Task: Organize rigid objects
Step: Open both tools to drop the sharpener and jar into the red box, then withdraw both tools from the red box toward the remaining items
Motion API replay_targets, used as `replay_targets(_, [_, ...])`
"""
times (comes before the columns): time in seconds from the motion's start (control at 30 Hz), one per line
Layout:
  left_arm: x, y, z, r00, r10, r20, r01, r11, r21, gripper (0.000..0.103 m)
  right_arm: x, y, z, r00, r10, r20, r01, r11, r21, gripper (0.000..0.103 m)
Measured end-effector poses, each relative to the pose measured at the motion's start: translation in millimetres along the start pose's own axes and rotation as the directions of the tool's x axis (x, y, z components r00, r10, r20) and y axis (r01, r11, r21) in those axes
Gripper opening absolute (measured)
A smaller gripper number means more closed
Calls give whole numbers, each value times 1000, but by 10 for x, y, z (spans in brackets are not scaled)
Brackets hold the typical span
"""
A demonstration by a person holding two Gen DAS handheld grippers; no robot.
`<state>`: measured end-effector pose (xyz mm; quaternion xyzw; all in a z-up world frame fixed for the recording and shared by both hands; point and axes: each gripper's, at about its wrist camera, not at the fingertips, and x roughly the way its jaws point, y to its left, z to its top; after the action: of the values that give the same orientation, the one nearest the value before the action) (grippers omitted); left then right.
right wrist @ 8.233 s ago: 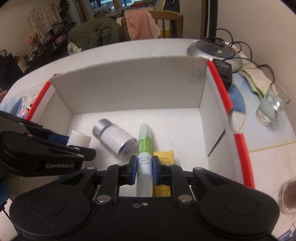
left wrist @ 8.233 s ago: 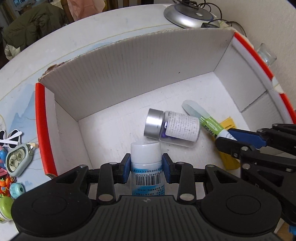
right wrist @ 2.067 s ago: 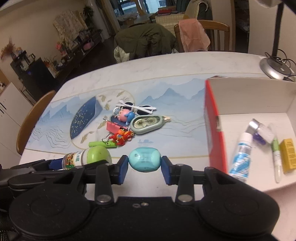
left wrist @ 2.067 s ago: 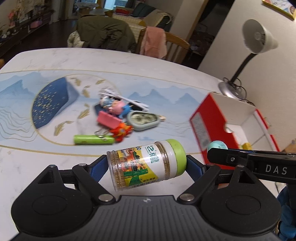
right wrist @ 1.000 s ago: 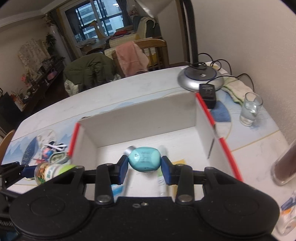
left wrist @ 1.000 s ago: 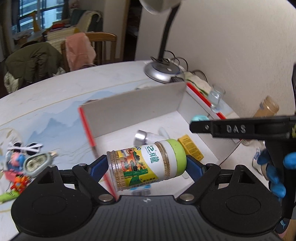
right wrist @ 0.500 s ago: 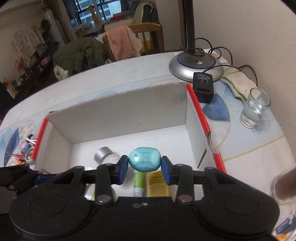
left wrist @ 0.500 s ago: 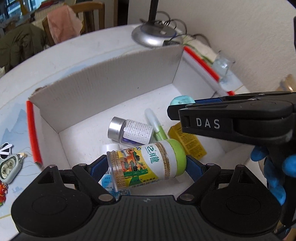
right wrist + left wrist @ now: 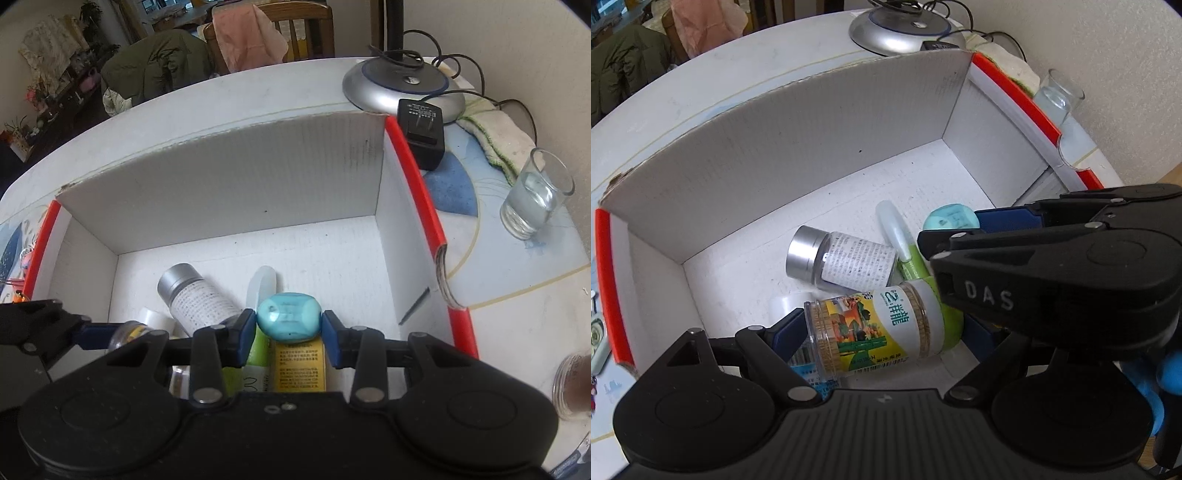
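My left gripper (image 9: 879, 332) is shut on a green-capped jar (image 9: 879, 328) with a colourful label, held sideways low inside the white cardboard box (image 9: 812, 147). My right gripper (image 9: 289, 326) is shut on a teal oval object (image 9: 289, 320), held over the box floor; it also shows in the left wrist view (image 9: 949, 219). In the box lie a silver-capped bottle (image 9: 842, 260), a green pen (image 9: 897, 236), a yellow packet (image 9: 299, 369) and a white-capped blue bottle (image 9: 809, 365), partly hidden under the jar.
The box has red edges (image 9: 413, 177). A lamp base (image 9: 402, 88) and black adapter (image 9: 421, 133) stand behind it. A water glass (image 9: 535, 192) and a cloth (image 9: 498, 136) sit to the right. A brown jar (image 9: 572, 384) is at the far right.
Both grippers have moved lower and further into the box, still holding the jar and the teal object. The box contents look closer.
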<state>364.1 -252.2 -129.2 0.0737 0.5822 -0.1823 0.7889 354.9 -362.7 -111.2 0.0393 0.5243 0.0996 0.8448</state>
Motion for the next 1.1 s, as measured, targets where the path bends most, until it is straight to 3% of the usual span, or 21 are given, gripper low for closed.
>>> replay_targets(0.17, [101, -13, 3, 999, 14, -42, -14, 1000, 5, 87, 31, -7, -3, 1000, 7, -23, -7, 1000, 2, 37])
replay_targets(0.43, [113, 12, 33, 999, 18, -38, -18, 1000, -9, 88, 37, -14, 10, 999, 5, -34, -5, 1000, 0, 38])
replay_targets(0.8, [-170, 31, -94, 997, 3, 72, -3, 1000, -11, 88, -94, -36, 3, 1000, 11, 8, -11, 1000, 13, 42])
replay_targets(1.1, [-554, 69, -278, 981, -18, 192, 21, 1000, -10, 88, -374, 32, -39, 997, 22, 80, -21, 1000, -6, 50])
